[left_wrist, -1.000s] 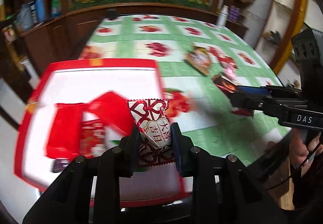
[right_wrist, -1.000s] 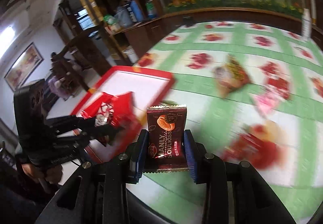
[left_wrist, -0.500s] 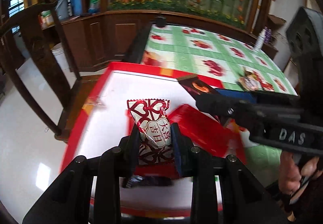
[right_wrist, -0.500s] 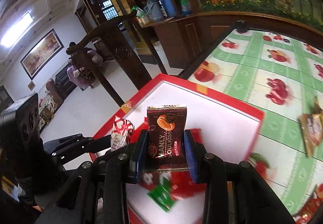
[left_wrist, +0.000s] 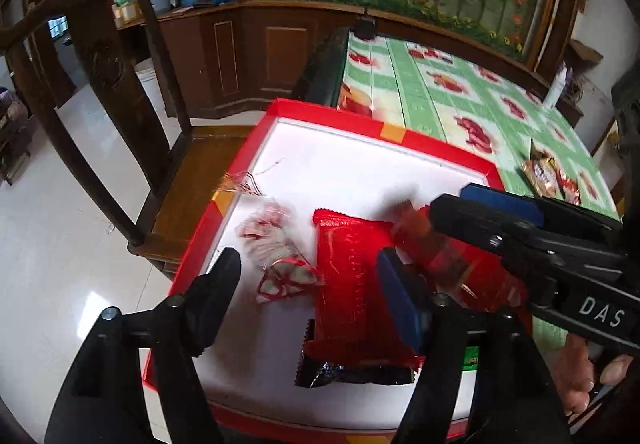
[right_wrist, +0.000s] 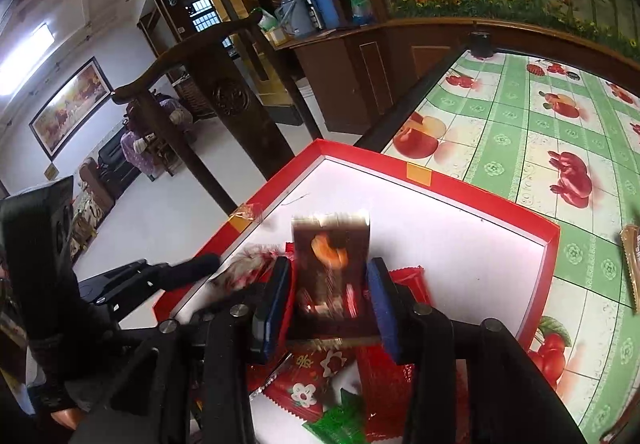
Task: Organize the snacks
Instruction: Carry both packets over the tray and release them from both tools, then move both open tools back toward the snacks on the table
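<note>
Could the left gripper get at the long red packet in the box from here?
Probably yes. The left gripper is opening with nothing between its fingers, and the red packet lies uncovered in the box just ahead.

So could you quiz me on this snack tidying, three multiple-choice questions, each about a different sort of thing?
1. Where does the white-and-red packet lie?
A. On the chair
B. In the red-rimmed tray
C. On the floor

2. What colour is the tablecloth between its fruit prints?
A. Green and white
B. Blue
C. Yellow

3. What is between the left gripper fingers?
A. A bottle
B. A spoon
C. Nothing held

Answers: 1 B, it rests on the tray's white floor. 2 A, green and white squares show. 3 C, its jaws are opening, and the packet lies beyond them.
</note>
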Available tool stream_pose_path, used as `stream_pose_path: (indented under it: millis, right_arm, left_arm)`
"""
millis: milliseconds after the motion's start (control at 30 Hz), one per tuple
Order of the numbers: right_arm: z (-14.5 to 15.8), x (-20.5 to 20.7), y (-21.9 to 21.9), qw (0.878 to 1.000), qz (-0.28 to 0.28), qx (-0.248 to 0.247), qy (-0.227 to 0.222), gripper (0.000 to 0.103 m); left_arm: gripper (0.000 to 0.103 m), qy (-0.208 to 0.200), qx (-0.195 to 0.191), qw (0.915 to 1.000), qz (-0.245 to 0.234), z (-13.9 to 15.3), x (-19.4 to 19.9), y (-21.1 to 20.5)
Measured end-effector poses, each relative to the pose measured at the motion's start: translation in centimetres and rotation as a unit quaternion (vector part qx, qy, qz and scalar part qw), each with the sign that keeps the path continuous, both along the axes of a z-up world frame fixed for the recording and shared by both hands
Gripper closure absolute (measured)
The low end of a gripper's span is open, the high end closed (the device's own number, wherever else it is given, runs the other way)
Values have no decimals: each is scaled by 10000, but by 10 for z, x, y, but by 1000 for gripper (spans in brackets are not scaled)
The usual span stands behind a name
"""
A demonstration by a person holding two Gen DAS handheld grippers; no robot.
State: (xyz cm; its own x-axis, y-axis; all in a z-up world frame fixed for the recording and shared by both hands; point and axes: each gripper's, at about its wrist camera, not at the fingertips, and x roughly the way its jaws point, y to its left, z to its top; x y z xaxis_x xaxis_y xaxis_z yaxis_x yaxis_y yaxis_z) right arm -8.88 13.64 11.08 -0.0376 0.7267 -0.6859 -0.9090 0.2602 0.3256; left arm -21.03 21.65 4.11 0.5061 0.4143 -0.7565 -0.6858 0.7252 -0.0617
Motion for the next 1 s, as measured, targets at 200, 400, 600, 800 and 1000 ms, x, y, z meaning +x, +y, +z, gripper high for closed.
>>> stream_pose_path:
  millis: [200, 400, 600, 800, 1000]
  right_arm:
    - [12, 19, -34, 9989, -314, 328, -73, 52]
    - [15, 57, -99, 9926, -1061, 420, -417, 47]
    - [12, 116, -200, 9730, -2227, 439, -419, 42]
    - [-3, 174, -294, 9419, -3324, 477, -101, 37]
    - [-23, 207, -349, 9199, -3844, 691, 351, 37]
  left_arm:
    - [32, -101, -4, 9999, 33, 12, -6, -9]
    - [30, -144, 27, 9998, -167, 20, 5, -28]
    - [30, -79, 1, 9971, -760, 22, 39, -64]
    - [30, 178, -144, 9894, -1436, 20, 95, -110]
    - [30, 385, -252, 9764, -2109, 18, 148, -169]
